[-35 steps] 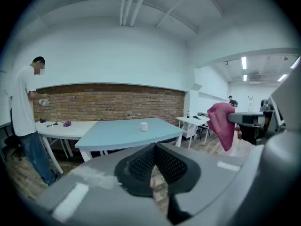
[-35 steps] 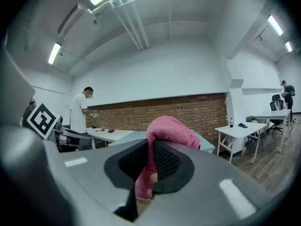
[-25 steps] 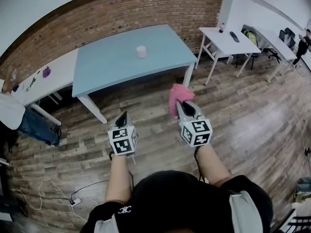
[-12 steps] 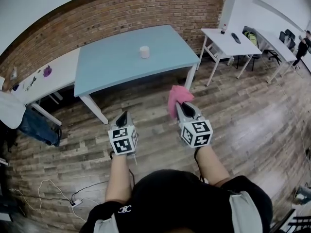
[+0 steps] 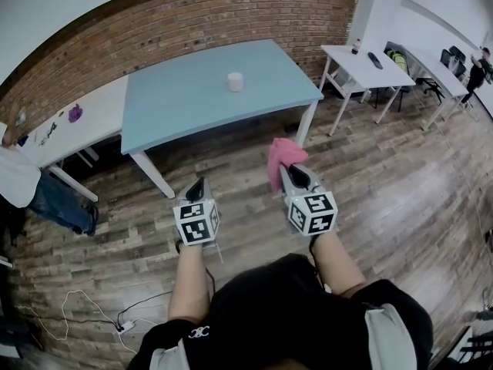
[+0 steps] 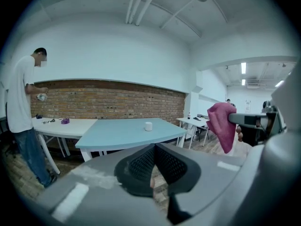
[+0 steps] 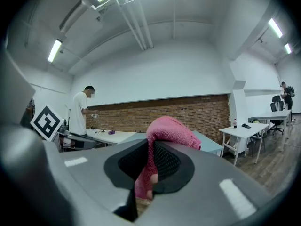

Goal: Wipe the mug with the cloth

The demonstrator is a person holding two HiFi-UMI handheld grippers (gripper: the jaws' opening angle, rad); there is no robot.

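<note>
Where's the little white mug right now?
In the head view, the white mug stands on the light blue table, toward its far side near the brick wall. It is above and left of the pink cloth.

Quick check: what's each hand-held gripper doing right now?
Left hand-held gripper: closed, nothing between its jaws.
Right hand-held gripper: closed on the pink cloth.

Brick wall (image 5: pixel 177 21) at 12 o'clock; light-blue table (image 5: pixel 177 106) before it; white tables (image 5: pixel 350 58) at 2 and 10 o'clock; wood-plank floor (image 5: pixel 385 176) throughout; strip lights (image 7: pixel 55 50) on white ceiling (image 7: pixel 188 13).
</note>
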